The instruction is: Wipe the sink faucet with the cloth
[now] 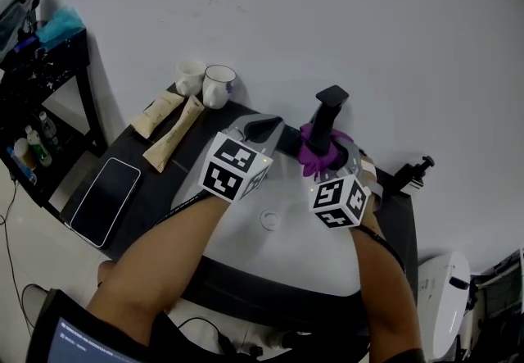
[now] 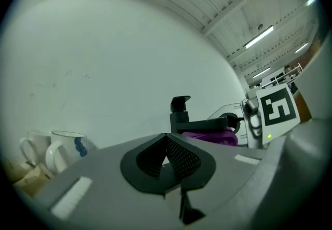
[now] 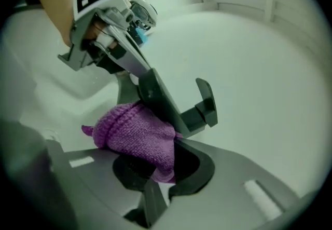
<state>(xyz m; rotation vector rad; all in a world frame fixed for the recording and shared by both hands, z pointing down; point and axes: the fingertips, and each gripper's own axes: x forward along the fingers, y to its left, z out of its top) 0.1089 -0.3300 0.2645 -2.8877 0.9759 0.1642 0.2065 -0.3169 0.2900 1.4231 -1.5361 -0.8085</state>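
A black faucet (image 1: pixel 328 111) rises at the back of the white sink (image 1: pixel 286 251). A purple knitted cloth (image 1: pixel 318 153) is pressed against the faucet's spout, low on it. My right gripper (image 1: pixel 324 160) is shut on the cloth (image 3: pixel 139 139), which lies against the faucet (image 3: pixel 168 103) in the right gripper view. My left gripper (image 1: pixel 266 126) hovers just left of the faucet with its jaws shut and nothing between them. In the left gripper view the faucet (image 2: pixel 181 116) and the cloth (image 2: pixel 211 136) show beyond my left gripper (image 2: pixel 167 165).
Two white mugs (image 1: pixel 205 82) stand on the black counter at the back left, with two beige tubes (image 1: pixel 169 129) in front of them. A dark phone (image 1: pixel 103 200) lies at the counter's left edge. The drain (image 1: pixel 268 220) is mid-basin. A black shelf (image 1: pixel 37 99) stands far left.
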